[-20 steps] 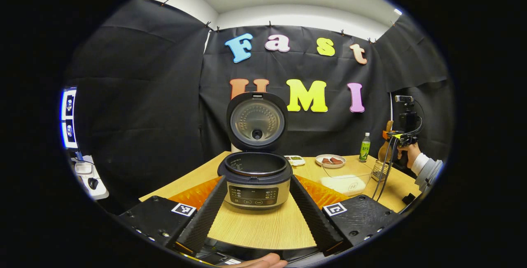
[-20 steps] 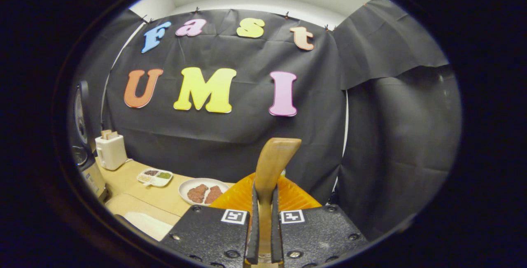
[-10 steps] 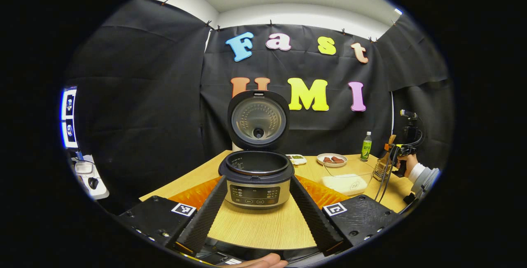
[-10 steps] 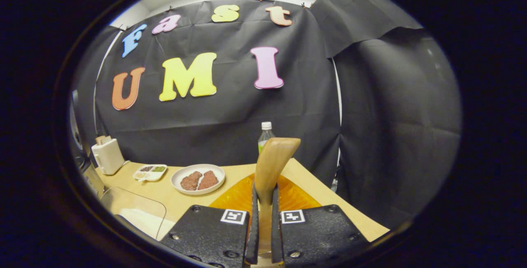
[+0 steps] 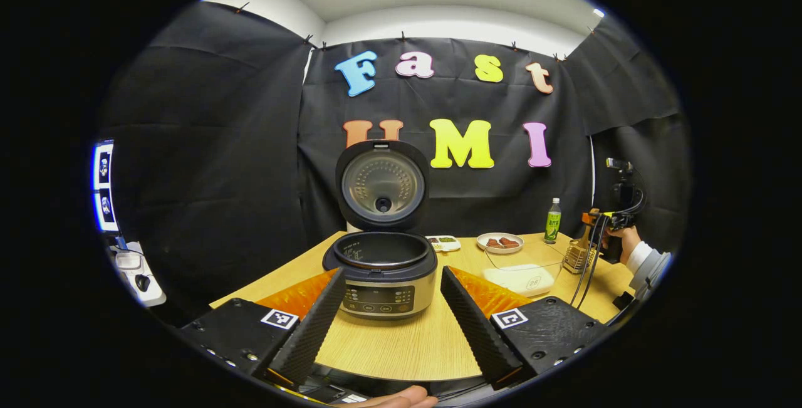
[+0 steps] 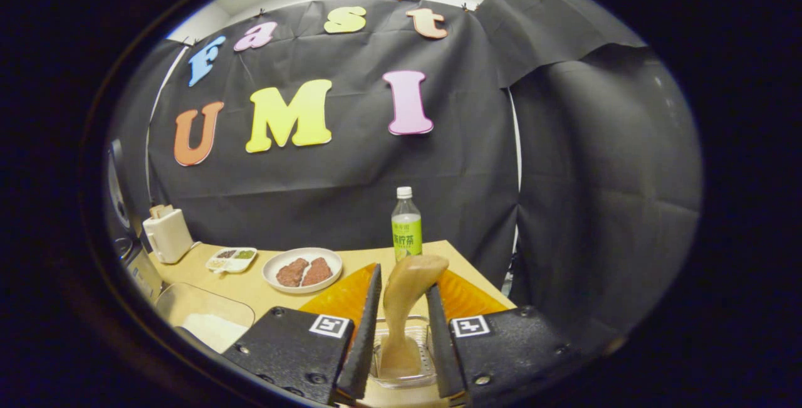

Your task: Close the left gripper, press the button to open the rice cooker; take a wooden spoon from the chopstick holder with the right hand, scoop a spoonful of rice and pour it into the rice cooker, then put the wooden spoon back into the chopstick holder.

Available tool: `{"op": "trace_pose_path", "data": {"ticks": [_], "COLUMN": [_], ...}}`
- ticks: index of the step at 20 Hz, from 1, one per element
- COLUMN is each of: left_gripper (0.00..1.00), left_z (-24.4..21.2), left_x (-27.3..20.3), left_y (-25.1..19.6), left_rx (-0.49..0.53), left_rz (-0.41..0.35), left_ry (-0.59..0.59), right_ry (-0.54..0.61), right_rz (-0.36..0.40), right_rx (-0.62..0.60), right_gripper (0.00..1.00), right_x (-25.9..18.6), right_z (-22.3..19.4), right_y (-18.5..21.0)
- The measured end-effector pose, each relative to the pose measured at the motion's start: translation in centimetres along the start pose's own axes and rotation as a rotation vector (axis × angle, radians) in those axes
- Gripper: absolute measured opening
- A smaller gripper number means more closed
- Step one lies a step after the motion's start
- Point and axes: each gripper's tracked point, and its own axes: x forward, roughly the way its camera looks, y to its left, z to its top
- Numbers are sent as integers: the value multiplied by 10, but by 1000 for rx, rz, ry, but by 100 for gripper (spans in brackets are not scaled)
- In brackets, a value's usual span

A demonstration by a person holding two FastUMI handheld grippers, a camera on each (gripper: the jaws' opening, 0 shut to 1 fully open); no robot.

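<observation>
Right tool point(image 6: 397, 333) has just released the wooden spoon point(image 6: 404, 308) into the chopstick holder point(image 6: 401, 367) — return step looks done; left tool point(image 5: 391, 317) spread.

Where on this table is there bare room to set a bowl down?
Free: the bare wood in front of the rice cooker, between the left gripper fingers. Crowded: right of it, where rice container, plate, bottle and chopstick holder cluster.
</observation>
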Motion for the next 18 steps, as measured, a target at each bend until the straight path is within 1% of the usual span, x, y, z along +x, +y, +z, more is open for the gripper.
{"op": "trace_pose_path", "data": {"ticks": [1, 2, 3, 4, 5, 6, 7, 9, 12, 13, 15, 18], "left_gripper": [96, 96, 96, 89, 89, 96, 95, 94, 95, 95, 95, 94], "left_z": [0, 2, 2, 3, 4, 5, 8, 10, 24, 32, 52, 80], "left_x": [0, -1, -1, -1, -2, -4, -5, -8, 1, 5, 17, 34], "left_y": [-2, -3, -3, -3, -10, -19, -26, -31, -23, -19, -11, -2], "left_rx": [-5, -12, -16, -18, -28, -43, -58, -63, -47, -41, -18, -8], "left_rz": [-5, -4, 4, 7, -8, -38, -60, -88, -65, -54, -34, -26], "left_ry": [0, -1, -1, 2, 4, 6, -2, 5, -1, -7, -23, -39], "right_ry": [-7, -18, -29, -32, -32, -29, -35, -52, -69, -80, -90, -98], "right_rz": [-20, -30, -27, -22, -28, -34, -33, -26, -27, -13, -16, -33], "right_rx": [-9, -12, -4, 2, 0, -9, -14, -17, 11, 27, 44, 37], "right_gripper": [56, 57, 66, 73, 82, 91, 100, 100, 100, 100, 100, 100], "right_x": [-6, -14, -23, -31, -39, -48, -56, -79, -118, -135, -164, -200], "right_z": [7, 15, 23, 28, 33, 37, 43, 56, 65, 67, 62, 55], "right_y": [-5, -6, -4, -1, -1, -1, 1, 5, 7, 12, 13, 12]}}
